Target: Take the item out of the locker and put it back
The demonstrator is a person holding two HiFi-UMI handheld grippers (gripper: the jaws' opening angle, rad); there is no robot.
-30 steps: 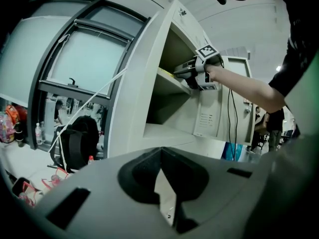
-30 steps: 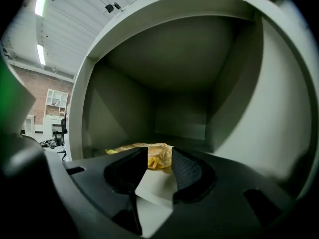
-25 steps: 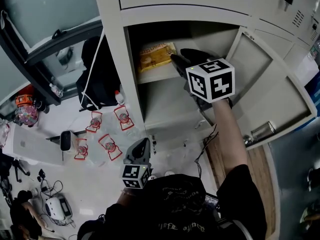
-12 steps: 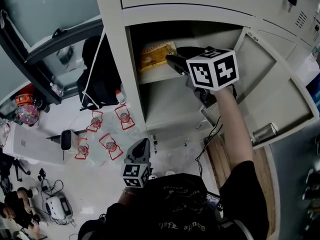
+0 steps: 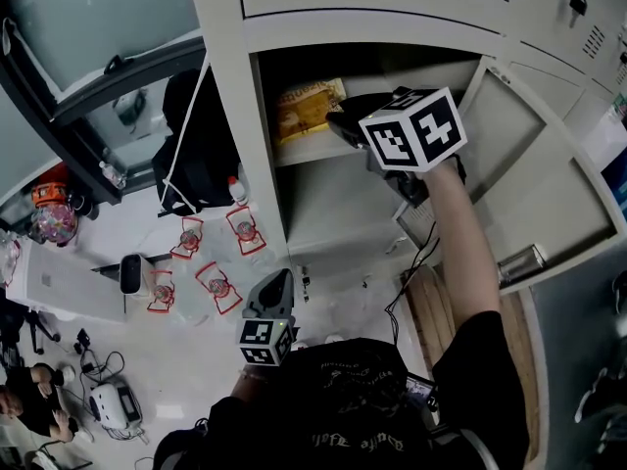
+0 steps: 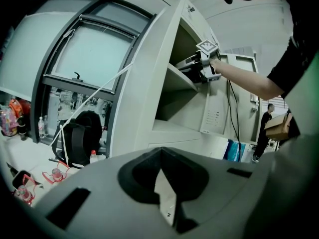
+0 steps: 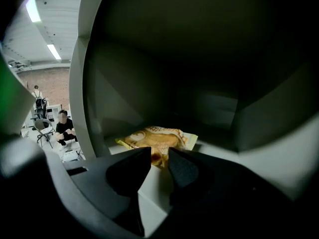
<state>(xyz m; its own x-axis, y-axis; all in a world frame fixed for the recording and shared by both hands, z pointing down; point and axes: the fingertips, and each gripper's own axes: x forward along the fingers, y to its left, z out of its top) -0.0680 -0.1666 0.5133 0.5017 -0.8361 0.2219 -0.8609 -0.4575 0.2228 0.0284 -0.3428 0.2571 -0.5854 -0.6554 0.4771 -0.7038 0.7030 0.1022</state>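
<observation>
Right gripper [image 7: 159, 159], jaws just narrowing yet apart, straddles the snack packet's [image 7: 155, 138] near end inside the locker [image 5: 221, 116]; left gripper [image 6: 160, 157] pressed together, empty.

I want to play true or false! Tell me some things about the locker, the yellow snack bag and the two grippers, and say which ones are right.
1. The locker door is open. True.
2. The yellow snack bag lies on the floor. False: it lies on the upper shelf inside the locker.
3. The right gripper reaches toward the snack bag. True.
4. The right gripper's jaws are squeezed fully together. False: there is a gap between them, though they have just been closing. The bag's near edge shows at their tips, not gripped.
5. The left gripper is inside the locker too. False: it is held low, outside the locker, holding nothing.
</observation>
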